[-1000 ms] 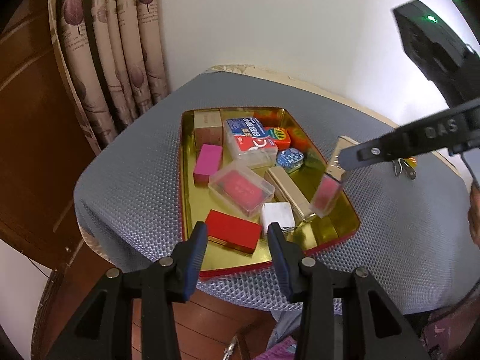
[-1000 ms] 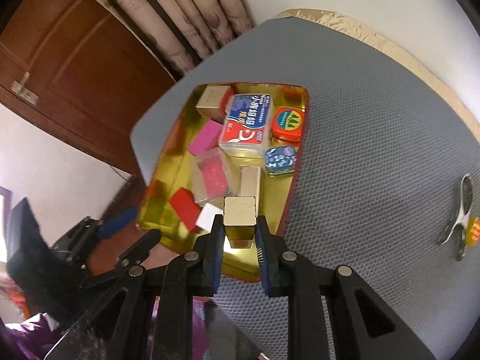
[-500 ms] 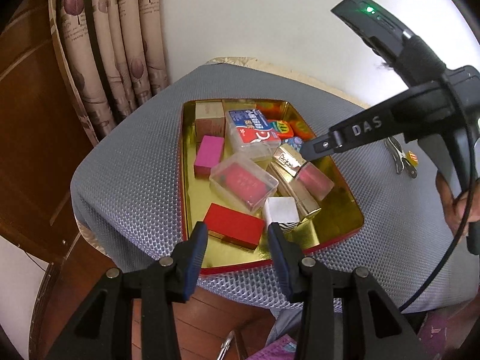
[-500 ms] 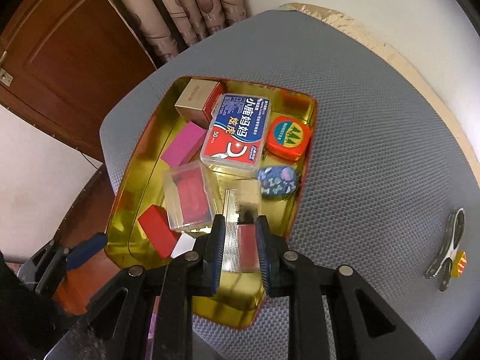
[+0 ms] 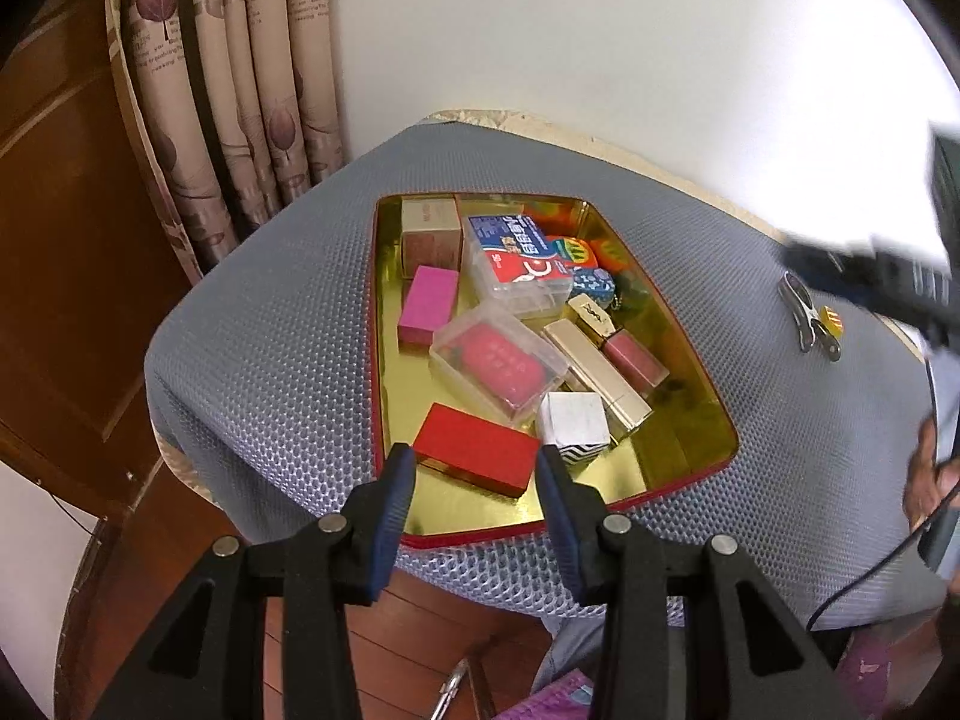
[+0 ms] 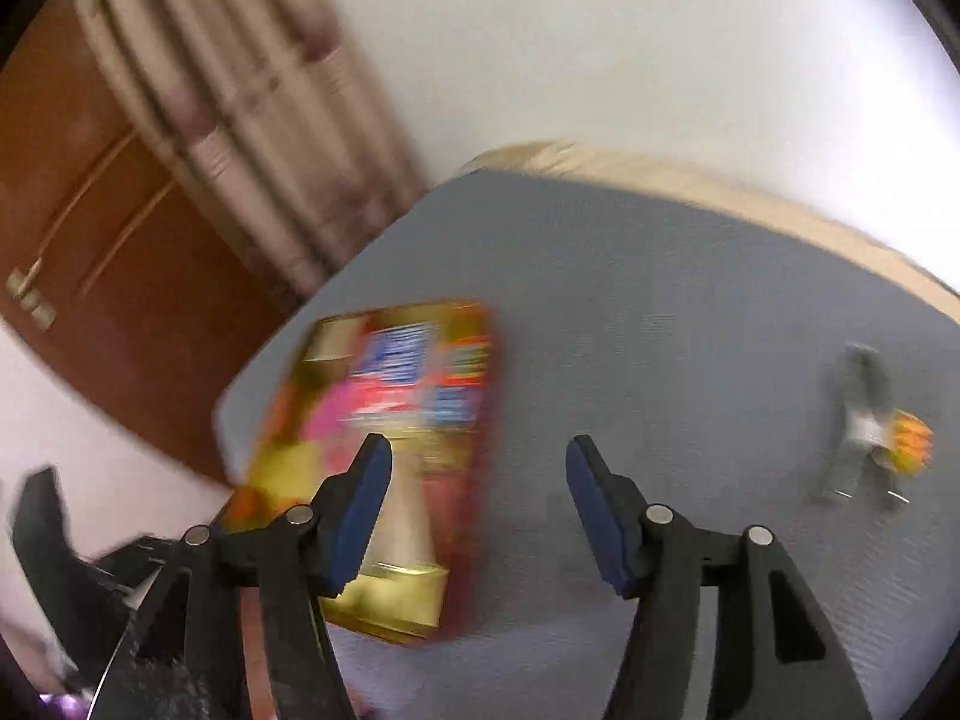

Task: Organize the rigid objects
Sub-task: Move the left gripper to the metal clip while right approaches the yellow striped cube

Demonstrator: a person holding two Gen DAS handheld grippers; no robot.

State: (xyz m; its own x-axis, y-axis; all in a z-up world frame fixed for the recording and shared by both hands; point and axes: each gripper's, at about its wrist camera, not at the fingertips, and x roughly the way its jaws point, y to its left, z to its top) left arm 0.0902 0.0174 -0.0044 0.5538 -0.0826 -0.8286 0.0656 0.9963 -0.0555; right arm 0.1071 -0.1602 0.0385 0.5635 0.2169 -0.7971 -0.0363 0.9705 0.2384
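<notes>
A gold tray with a red rim (image 5: pixel 678 492) sits on the grey mesh mat and holds several small boxes. The pink bottle with a gold cap (image 5: pixel 624 342) lies in it beside a long gold box (image 5: pixel 600 372). A red box (image 5: pixel 477 447) and a white cube (image 5: pixel 573 420) lie at the near end. My left gripper (image 5: pixel 474 480) is open and empty at the tray's near edge. My right gripper (image 6: pixel 477 474) is open and empty above the mat, right of the blurred tray (image 6: pixel 384 612). It shows blurred at the right of the left wrist view (image 5: pixel 870 276).
A nail clipper with an orange tag (image 5: pixel 813 318) lies on the mat right of the tray; it also shows in the right wrist view (image 6: pixel 870 426). Curtains (image 5: pixel 240 90) and a brown door (image 6: pixel 108 228) stand behind the table. A white wall lies beyond.
My right gripper lowered the pink bottle into the tray, opened and let it go, then pulled back to the right. My left gripper stayed still.
</notes>
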